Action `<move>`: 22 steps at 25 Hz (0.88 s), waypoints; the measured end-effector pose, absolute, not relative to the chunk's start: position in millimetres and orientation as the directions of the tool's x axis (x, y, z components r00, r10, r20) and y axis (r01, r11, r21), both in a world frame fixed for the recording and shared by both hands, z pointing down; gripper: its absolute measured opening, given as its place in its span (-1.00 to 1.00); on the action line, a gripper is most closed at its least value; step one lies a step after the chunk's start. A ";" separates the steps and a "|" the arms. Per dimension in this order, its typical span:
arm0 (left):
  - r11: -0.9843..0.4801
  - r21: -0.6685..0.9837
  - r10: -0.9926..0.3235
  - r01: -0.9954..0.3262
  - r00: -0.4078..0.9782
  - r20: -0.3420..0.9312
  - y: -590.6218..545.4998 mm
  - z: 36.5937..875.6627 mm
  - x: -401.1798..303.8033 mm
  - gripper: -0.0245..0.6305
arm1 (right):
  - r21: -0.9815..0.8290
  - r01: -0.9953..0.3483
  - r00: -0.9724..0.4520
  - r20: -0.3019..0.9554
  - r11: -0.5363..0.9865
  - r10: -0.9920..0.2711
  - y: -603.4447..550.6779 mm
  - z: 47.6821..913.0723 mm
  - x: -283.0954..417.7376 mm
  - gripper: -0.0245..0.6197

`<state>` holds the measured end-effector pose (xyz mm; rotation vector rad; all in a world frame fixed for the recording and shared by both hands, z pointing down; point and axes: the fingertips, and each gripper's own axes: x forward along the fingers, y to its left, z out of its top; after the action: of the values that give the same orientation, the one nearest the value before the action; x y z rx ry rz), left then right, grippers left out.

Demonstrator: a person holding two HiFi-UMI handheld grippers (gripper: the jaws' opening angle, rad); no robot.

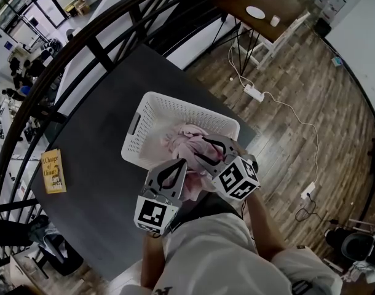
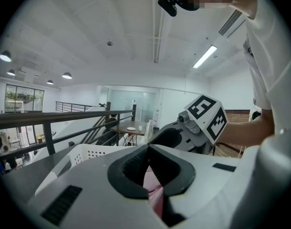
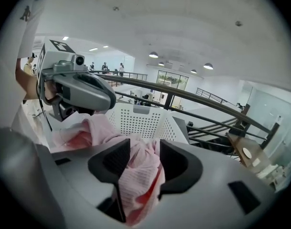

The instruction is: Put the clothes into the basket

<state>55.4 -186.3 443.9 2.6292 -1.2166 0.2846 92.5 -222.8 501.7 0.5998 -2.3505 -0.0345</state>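
Cloth (image 1: pixel 184 137) is clamped in left gripper (image 2: pixel 147 162) and right gripper (image 3: pixel 144 151), over basket (image 1: pixel 152 101).

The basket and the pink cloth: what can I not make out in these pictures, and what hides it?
- Head view: the pink cloth, the left gripper and the right gripper cover the near inside of the white basket.
- Left gripper view: the gripper's own body hides all the cloth except a strip between its jaws.
- Head view: the smaller print on the yellow book is too small to read.
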 end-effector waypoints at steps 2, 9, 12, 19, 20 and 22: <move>-0.632 0.121 -0.721 -0.766 0.638 0.270 -184.1 441.3 55.0 -0.92 | 0.182 -0.417 -0.665 0.607 0.890 -0.436 -219.8 494.5 91.1 -0.36; -0.628 0.108 -0.740 -0.770 0.635 0.222 -178.1 420.6 45.8 -0.91 | 0.121 -0.432 -0.776 0.455 0.894 -0.436 -204.9 451.1 77.9 -0.75; -0.624 0.119 -0.751 -0.772 0.635 0.182 -175.3 404.2 40.6 -0.92 | 0.053 -0.441 -0.840 0.329 0.896 -0.432 -197.8 419.9 73.5 -0.84; -0.628 0.111 -0.763 -0.771 0.637 0.107 -159.0 378.2 30.4 -0.92 | -0.041 -0.457 -0.880 0.165 0.889 -0.445 -177.4 375.8 77.2 -0.87; -0.629 0.112 -0.764 -0.770 0.638 0.099 -156.0 375.7 29.3 -0.92 | -0.043 -0.457 -0.881 0.158 0.888 -0.446 -174.1 374.8 78.0 -0.87; -0.630 0.106 -0.766 -0.769 0.638 0.077 -151.2 372.3 26.2 -0.92 | -0.038 -0.461 -0.879 0.153 0.887 -0.451 -169.3 377.2 80.5 -0.87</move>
<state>26.2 -151.2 372.3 2.7248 -1.2839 0.0377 80.5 -169.3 377.2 0.7081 -2.9147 0.1106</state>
